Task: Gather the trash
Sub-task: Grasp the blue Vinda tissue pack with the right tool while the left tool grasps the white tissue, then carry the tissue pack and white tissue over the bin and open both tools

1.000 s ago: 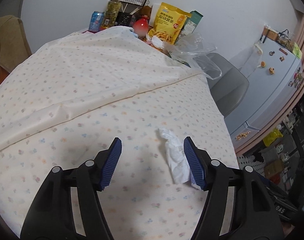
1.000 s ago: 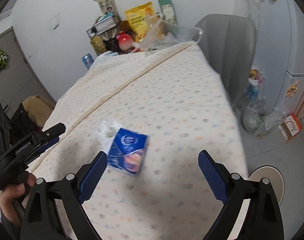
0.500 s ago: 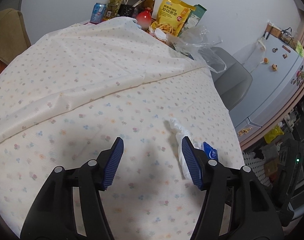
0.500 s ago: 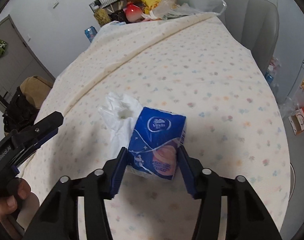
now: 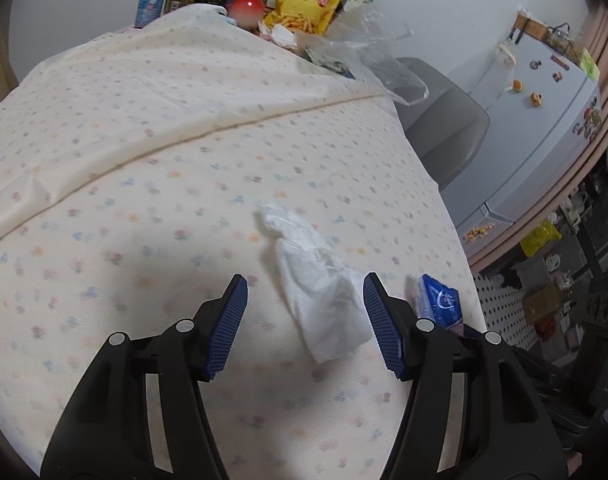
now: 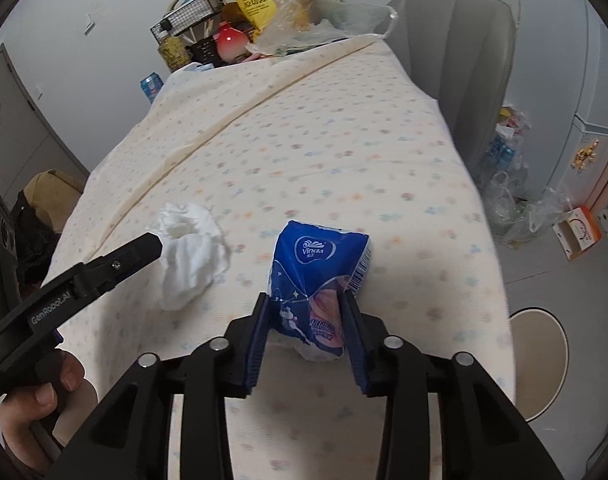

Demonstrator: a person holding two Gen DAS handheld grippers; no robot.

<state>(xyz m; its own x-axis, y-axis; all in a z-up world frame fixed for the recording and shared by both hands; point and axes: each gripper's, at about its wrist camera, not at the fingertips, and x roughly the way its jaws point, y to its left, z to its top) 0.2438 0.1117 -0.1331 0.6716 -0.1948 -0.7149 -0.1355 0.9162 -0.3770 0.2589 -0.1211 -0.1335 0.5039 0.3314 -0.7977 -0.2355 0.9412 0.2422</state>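
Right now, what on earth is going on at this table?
A person is clearing rubbish with a pair of tongs in each hand. The right tongs are shut on a blue tissue packet. The left tongs are open, with a crumpled white tissue lying between them on the flowered tablecloth, not yet gripped.

Wrist views, close, perhaps converging, shared tissue (image 5: 318,300)

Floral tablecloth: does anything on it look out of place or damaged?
A crumpled white tissue lies loose on the cloth, between the open left hand-held gripper's fingers. The blue plastic tissue pack is squeezed, dented, in the right hand-held gripper.
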